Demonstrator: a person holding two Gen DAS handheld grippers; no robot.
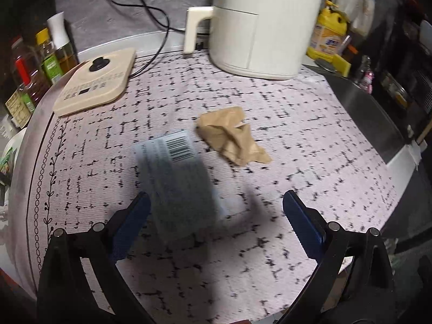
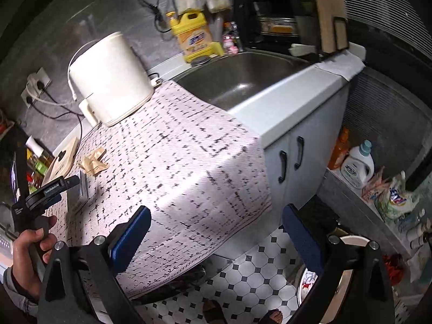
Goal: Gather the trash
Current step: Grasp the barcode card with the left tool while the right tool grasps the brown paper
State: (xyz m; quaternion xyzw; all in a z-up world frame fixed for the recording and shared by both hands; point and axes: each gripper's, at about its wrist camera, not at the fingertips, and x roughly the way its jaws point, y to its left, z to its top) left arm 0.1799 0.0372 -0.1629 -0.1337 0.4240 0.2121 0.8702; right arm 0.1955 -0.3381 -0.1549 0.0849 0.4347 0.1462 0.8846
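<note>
Left wrist view, left gripper wide open and empty over patterned woven tabletop, blurred barcoded box, crumpled brown paper, right gripper open, empty, checkered tile floor below.

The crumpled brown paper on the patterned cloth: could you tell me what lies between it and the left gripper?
In the left wrist view, a grey-blue flat packet with a barcode lies between the open left gripper and the crumpled brown paper.
</note>
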